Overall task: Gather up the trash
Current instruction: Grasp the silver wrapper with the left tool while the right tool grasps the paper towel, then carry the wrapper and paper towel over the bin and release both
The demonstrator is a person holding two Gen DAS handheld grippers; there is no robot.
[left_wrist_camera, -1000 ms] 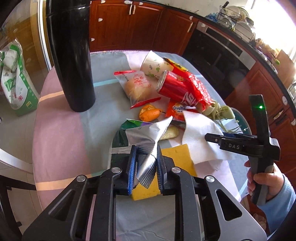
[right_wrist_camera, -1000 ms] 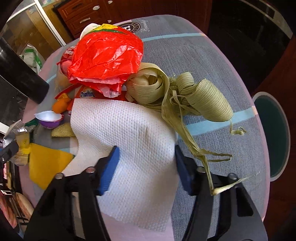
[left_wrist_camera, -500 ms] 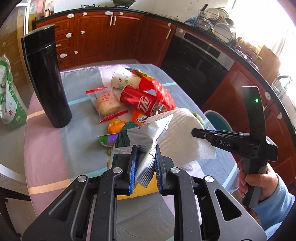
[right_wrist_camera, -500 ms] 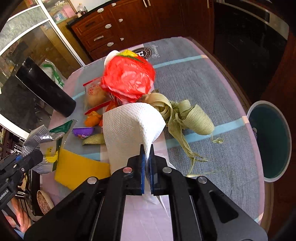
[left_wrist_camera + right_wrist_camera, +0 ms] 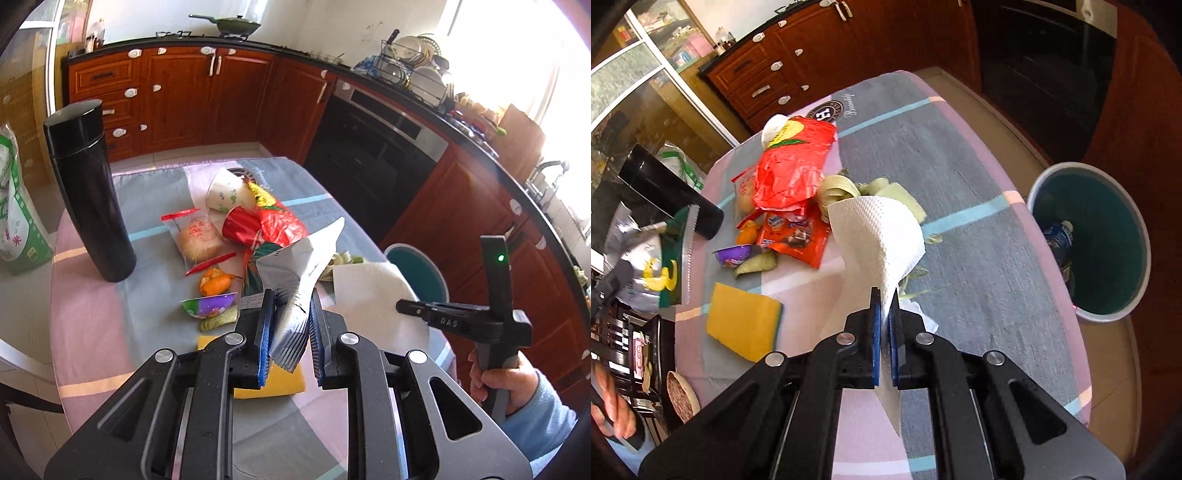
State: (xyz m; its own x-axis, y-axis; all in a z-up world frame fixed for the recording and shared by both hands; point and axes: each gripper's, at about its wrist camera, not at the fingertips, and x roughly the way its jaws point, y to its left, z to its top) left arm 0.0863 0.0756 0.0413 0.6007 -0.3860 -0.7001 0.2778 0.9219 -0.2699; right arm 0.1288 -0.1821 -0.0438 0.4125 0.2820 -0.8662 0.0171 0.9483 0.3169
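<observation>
Kitchen cabinets and an oven surround a round bench covered with a striped cloth. Current step, as judged: two trash items are lifted clear of the bench, ready for carrying to the bin, which stands on the floor just beside the bench edge.

Left gripper: clenched on a silver foil wrapper, crumpled, with a green printed outer face and a serrated edge. Right gripper: clenched on a white paper towel, embossed, limp, draping forward over the fingers.

Next move, as judged: swing each gripper over the bin opening, then release. The towel is light and may cling to a pad; the wrapper should drop freely.

Remaining trash on the bench: a red plastic bag, a paper cup, a red can, dried leaf strips, and an orange snack packet. A yellow sponge and a black flask also stand there.
</observation>
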